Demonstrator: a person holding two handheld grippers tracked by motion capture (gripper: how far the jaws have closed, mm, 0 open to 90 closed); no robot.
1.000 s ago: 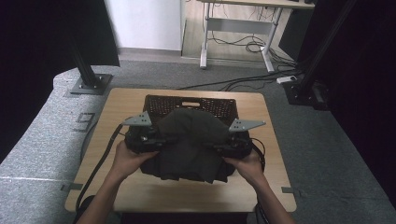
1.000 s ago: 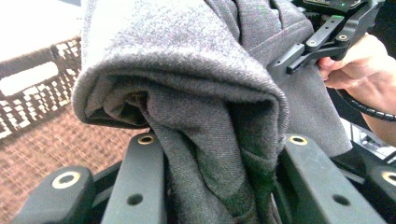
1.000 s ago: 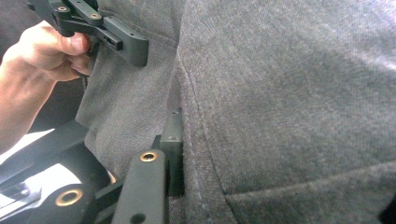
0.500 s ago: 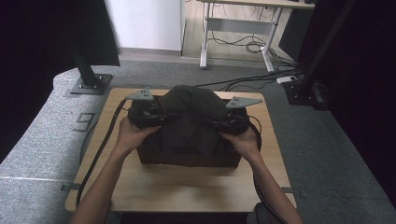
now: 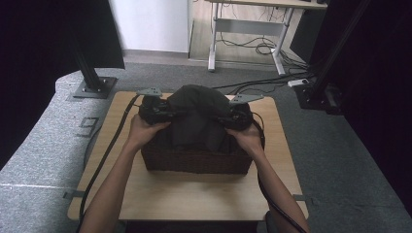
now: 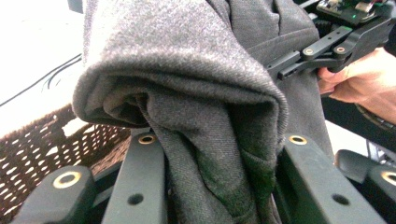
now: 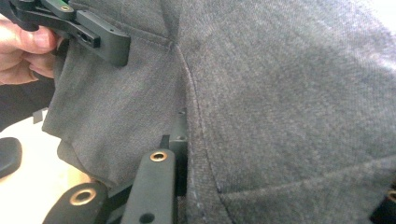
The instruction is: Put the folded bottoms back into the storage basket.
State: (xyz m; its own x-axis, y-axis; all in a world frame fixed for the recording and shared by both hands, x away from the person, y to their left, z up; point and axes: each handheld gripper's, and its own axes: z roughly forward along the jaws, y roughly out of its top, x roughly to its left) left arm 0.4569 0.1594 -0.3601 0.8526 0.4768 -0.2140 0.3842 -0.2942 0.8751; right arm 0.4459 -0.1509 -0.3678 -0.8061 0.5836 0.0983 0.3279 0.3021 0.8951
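Observation:
A dark grey garment [image 5: 199, 114] hangs bunched between both grippers, over a dark brown wicker basket [image 5: 194, 162] on the wooden table [image 5: 194, 199]. My left gripper [image 5: 167, 114] grips its left side and my right gripper [image 5: 222, 119] grips its right side. In the left gripper view the folded cloth [image 6: 187, 93] is pinched in my left gripper [image 6: 217, 158], with the basket wall [image 6: 37, 144] at lower left and the right gripper [image 6: 327, 46] beyond. In the right gripper view the garment [image 7: 280, 102] covers my right gripper [image 7: 271, 186]; the left gripper [image 7: 79, 25] shows at upper left.
The basket stands mid-table with bare wood in front of it [image 5: 194, 199]. Black cables [image 5: 104, 155] trail from both grippers along the forearms. Black stand bases sit on the grey floor at back left [image 5: 92, 87] and back right [image 5: 316, 94]. A desk frame [image 5: 243, 29] stands behind.
Both hands have moved away from the person and up, carrying the garment from in front of the basket to over it. The basket's front wall has come into sight.

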